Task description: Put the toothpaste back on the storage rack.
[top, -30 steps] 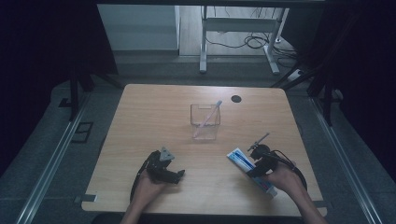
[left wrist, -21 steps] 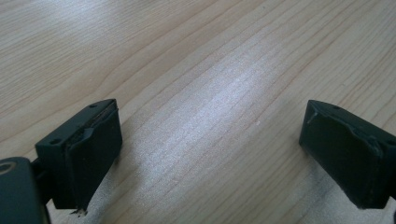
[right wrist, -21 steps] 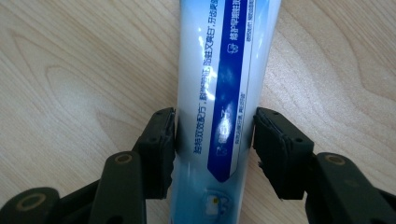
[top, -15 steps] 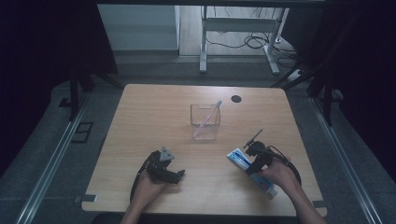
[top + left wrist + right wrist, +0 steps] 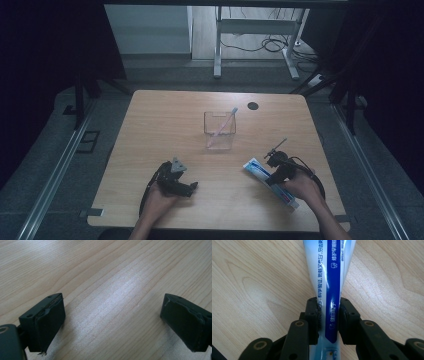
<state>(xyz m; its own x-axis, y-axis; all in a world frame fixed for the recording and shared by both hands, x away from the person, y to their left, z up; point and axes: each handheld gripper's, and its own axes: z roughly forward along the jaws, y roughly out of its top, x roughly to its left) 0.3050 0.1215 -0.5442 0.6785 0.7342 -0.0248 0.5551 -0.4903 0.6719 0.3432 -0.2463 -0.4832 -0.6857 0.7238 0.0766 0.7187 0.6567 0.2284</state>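
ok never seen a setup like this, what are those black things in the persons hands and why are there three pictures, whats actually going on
There is no robot here. A person sits at a wooden table and holds a hand-operated clamp, called a gripper, in each hand. Each gripper has two black jaws and carries its own small camera.

The wide picture is taken from above the person's side, looking down on the table. The other two look along each gripper's jaws.

In the middle of the table stands a clear square container with a pink toothbrush leaning in it. A small dark round spot sits near the far edge.

The left gripper rests low over bare wood with its jaws wide apart, holding nothing. The right gripper has just closed its jaws on a blue and white toothpaste tube, which lies flat on the table.
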